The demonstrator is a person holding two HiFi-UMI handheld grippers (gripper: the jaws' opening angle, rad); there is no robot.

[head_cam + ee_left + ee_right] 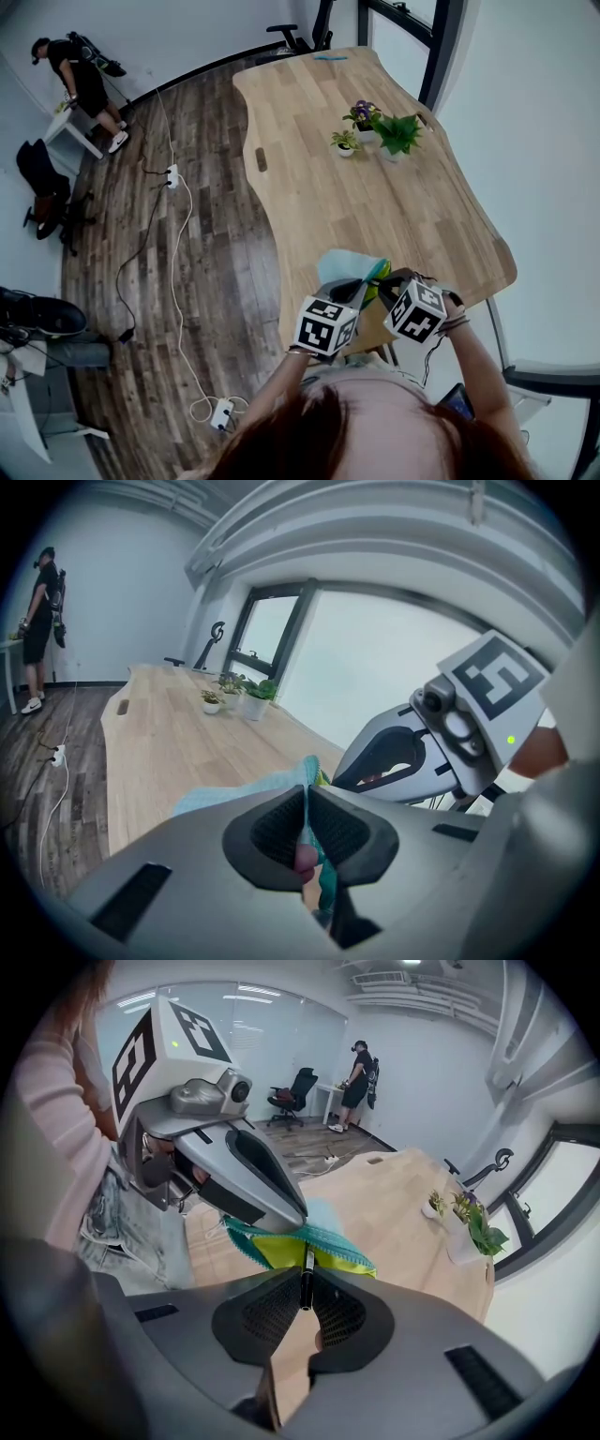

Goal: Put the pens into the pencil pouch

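place: office | evid: wood conf table [375, 216], office chair [298, 37], lg windows [281, 635]

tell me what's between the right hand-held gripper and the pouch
A black pen: the right hand-held gripper clamps its near end, and its far end reaches the yellow-lined opening of the pouch. The right gripper view shows this.
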